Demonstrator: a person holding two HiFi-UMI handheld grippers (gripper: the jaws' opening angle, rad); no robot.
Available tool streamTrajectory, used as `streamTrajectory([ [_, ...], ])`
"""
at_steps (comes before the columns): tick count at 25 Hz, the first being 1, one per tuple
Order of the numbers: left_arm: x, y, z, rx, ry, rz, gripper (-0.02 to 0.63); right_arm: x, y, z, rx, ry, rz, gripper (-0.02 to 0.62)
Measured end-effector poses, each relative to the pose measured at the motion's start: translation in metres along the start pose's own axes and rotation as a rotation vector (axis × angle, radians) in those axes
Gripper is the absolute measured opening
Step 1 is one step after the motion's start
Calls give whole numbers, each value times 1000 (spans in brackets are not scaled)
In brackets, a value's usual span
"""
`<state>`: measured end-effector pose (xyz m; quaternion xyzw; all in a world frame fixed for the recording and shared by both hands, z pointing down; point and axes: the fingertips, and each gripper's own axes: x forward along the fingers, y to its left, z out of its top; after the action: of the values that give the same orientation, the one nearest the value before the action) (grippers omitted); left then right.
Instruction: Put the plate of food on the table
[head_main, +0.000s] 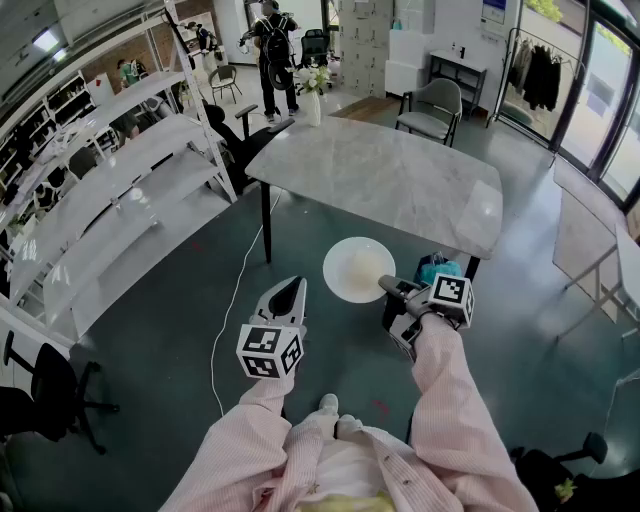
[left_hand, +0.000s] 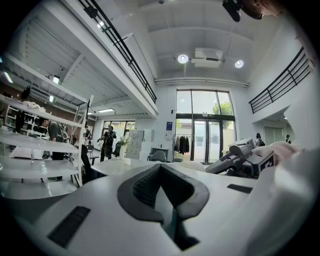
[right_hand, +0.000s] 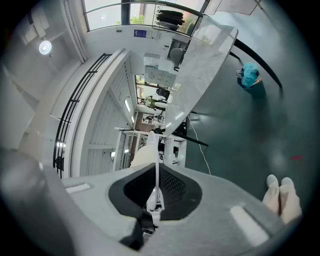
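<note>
Low in the frame, pink sleeves (head_main: 440, 400) lead to both grippers. The left gripper (head_main: 290, 291) is clenched on nothing. The right gripper (head_main: 386, 286) grasps the rim of the white plate (head_main: 356, 268), which sits mid-frame over the dark floor (head_main: 150, 330), just below the marble table (head_main: 380, 170) edge.

White shelving (head_main: 110, 190) is seen left of the left gripper (head_main: 291, 290); grey-green floor (head_main: 150, 330) is spread beneath. Glazed doors (head_main: 600, 100) are seen beyond.
</note>
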<state>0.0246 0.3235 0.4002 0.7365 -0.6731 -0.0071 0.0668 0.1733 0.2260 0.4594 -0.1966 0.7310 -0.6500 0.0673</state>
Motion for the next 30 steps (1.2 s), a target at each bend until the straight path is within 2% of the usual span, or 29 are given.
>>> streamTrajectory([
  [3,-2,0,-2,-6,2,2,-9,-2,4,-10,31,-1,-10,14],
  [6,-3,0,-1,-12,-1,4,-9,-2,4,-8,7,0,-2,14],
  [15,-9,-8,1,-17,-12,24,-9,-11,5,-11,27,8,-10,14],
  [21,-11,-3,-2,-34,-19,47,-9,-6,7,-3,6,7,22,14],
  [26,8,6,-1,-43,-21,50,-9,7,-1,10,44,7,0,14],
  [30,37,26,-1,-46,-21,47,-9,38,1,32,-5,23,49,14],
])
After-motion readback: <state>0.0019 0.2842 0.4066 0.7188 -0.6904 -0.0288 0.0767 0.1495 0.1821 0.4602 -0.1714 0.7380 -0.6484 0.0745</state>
